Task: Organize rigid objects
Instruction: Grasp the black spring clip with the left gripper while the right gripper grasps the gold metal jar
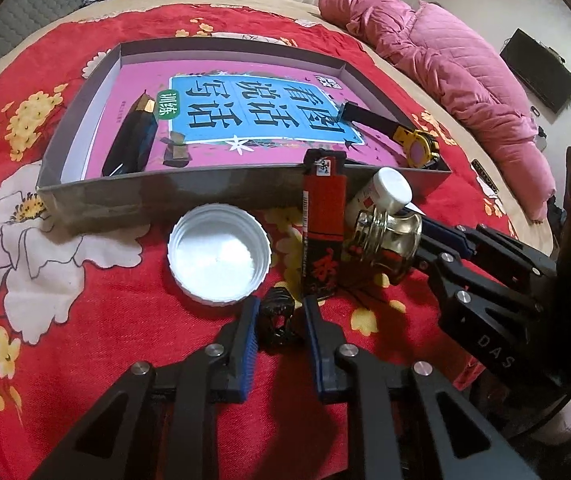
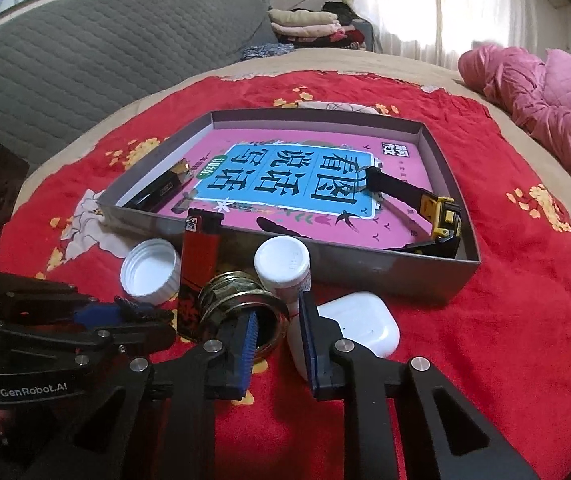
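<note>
In the left wrist view my left gripper is shut on a small black figurine that lies on the red blanket. My right gripper is shut on the flared rim of a brass fitting, with one pad inside its mouth and one outside. The same brass fitting shows at the right gripper's tips from the left side. A red lighter stands between the two grippers. Behind it is a grey box with a pink book, a black case and a yellow watch inside.
A white lid lies open side up beside the lighter. A white bottle lies against the box wall, and a white earbud case sits right of my right gripper. A pink quilt lies at the far right.
</note>
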A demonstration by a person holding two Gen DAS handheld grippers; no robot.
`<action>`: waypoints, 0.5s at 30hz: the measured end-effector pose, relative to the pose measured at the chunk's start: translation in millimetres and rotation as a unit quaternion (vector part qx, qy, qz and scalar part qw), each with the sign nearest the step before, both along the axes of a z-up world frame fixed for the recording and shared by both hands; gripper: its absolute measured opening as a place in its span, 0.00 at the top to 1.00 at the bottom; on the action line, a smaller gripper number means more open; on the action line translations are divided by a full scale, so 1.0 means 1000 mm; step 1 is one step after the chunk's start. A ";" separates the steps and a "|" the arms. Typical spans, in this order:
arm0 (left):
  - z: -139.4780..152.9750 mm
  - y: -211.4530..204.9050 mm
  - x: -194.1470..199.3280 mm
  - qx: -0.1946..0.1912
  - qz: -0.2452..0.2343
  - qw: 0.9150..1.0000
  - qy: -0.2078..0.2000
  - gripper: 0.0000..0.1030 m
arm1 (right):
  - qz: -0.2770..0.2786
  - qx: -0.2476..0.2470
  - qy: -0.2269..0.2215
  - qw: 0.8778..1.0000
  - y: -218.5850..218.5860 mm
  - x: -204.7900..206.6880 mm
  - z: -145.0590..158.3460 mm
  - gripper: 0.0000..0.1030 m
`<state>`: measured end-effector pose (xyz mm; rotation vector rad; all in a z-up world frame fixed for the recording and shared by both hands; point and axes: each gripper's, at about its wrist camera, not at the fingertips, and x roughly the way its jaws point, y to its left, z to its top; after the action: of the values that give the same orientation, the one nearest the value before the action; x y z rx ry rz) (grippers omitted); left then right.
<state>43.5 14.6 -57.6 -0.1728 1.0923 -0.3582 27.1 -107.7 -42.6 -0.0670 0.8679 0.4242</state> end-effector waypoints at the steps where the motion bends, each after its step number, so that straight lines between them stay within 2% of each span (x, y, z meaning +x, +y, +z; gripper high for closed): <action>1: 0.000 0.000 0.000 0.000 0.000 1.000 0.000 0.79 | -0.001 0.002 0.001 1.000 -0.001 -0.001 0.000 0.81; 15: 0.003 0.002 -0.001 -0.012 0.000 1.000 0.002 0.80 | -0.011 0.029 0.009 0.999 -0.011 -0.006 0.004 0.86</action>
<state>42.9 17.0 -54.4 -0.1945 1.0933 -0.3719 21.2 -119.0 -38.2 -0.0002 0.8730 0.4296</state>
